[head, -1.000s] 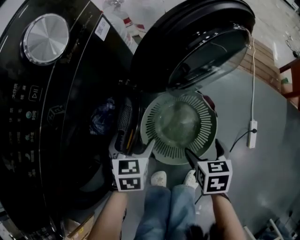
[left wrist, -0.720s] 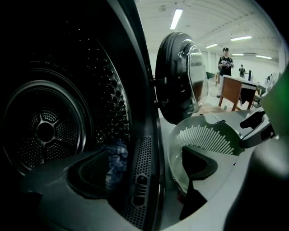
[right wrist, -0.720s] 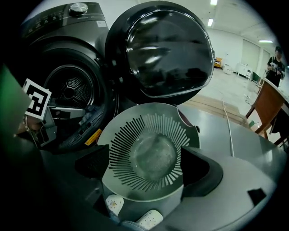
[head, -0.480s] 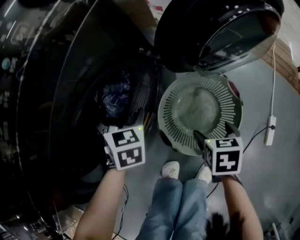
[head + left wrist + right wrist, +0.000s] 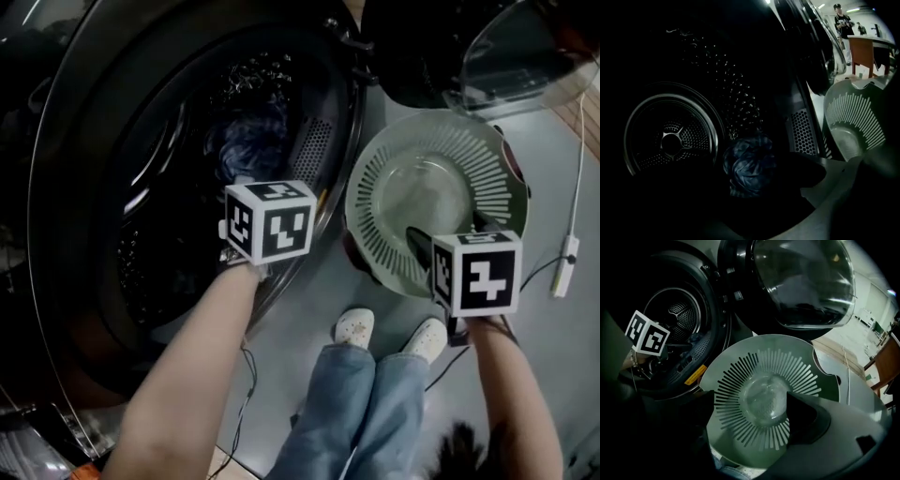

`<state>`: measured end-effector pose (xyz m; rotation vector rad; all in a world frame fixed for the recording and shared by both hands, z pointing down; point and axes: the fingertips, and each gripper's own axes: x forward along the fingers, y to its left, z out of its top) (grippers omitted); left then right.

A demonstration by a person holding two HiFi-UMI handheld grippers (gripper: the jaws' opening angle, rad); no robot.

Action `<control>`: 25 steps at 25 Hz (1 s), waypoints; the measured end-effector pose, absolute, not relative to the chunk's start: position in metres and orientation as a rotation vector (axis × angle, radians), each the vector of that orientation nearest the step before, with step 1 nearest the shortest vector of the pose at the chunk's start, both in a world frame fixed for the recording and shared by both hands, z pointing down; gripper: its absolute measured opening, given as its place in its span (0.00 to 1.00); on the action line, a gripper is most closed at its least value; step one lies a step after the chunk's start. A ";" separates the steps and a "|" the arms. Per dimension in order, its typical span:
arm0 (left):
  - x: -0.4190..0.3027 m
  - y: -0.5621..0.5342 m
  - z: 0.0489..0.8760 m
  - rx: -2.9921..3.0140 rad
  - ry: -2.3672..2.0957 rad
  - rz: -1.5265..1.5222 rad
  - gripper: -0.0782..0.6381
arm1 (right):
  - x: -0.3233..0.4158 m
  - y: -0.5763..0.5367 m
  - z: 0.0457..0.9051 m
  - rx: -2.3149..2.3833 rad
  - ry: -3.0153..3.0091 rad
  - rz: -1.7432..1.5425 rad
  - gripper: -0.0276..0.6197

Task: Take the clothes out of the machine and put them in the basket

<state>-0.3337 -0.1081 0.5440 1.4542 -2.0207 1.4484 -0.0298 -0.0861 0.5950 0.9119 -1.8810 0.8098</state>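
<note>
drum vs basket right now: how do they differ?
Contents: the drum holds a bundled blue cloth; the basket looks empty.
Look: the drum is dark metal punched with small round holes; the basket is pale green with long radiating slots.
Pose: the drum opens sideways through the machine's front; the basket sits on the floor, open upward.
Both are round and perforated.

You have one machine [image 5: 112, 187] with one door [image 5: 487, 56], one basket [image 5: 375, 187] and one cloth bundle [image 5: 251, 141]. You hold two grippers, the left gripper [image 5: 750, 161] and the right gripper [image 5: 750, 397], and they carry two cubes [image 5: 270, 220] [image 5: 476, 272], one on each. I count also two shoes [image 5: 354, 328] [image 5: 424, 339] and one cable [image 5: 563, 266].
</note>
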 end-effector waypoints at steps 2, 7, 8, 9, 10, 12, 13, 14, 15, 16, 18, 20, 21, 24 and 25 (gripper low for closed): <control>-0.337 -0.109 0.549 1.475 -1.983 1.474 0.78 | -0.033 -0.086 0.599 0.893 -1.884 0.801 0.78; -0.349 -0.114 0.542 1.431 -2.030 1.491 0.80 | -0.037 -0.084 0.599 0.864 -1.906 0.788 0.78; -0.355 -0.114 0.541 1.398 -2.051 1.500 0.80 | -0.037 -0.084 0.599 0.860 -1.909 0.782 0.78; -0.360 -0.114 0.544 1.370 -2.050 1.524 0.80 | -0.037 -0.084 0.599 0.856 -1.912 0.778 0.78; -0.364 -0.113 0.548 1.345 -2.035 1.559 0.80 | -0.037 -0.084 0.600 0.852 -1.914 0.777 0.78; -0.370 -0.111 0.560 1.303 -1.994 1.637 0.80 | -0.036 -0.085 0.602 0.844 -1.911 0.779 0.78; -0.372 -0.109 0.567 1.284 -1.973 1.678 0.80 | -0.036 -0.084 0.603 0.838 -1.910 0.781 0.78; -0.374 -0.107 0.572 1.267 -1.956 1.726 0.80 | -0.036 -0.084 0.602 0.832 -1.911 0.780 0.78; -0.376 -0.107 0.576 1.258 -1.942 1.778 0.80 | -0.037 -0.085 0.601 0.825 -1.915 0.772 0.78; -0.378 -0.109 0.579 1.255 -1.925 1.831 0.80 | -0.039 -0.086 0.600 0.814 -1.921 0.758 0.78; -0.383 -0.113 0.584 1.259 -1.873 1.929 0.80 | -0.041 -0.088 0.598 0.787 -1.937 0.725 0.78; -0.388 -0.116 0.591 1.271 -1.796 2.024 0.80 | -0.039 -0.091 0.597 0.781 -1.949 0.711 0.78; -0.390 -0.118 0.596 1.280 -1.750 2.069 0.80 | -0.037 -0.093 0.598 0.787 -1.951 0.714 0.78; -0.397 -0.123 0.611 1.298 -1.624 2.143 0.82 | -0.034 -0.095 0.603 0.785 -1.956 0.720 0.78; -0.399 -0.125 0.613 1.304 -1.598 2.149 0.82 | -0.035 -0.094 0.606 0.772 -1.957 0.712 0.78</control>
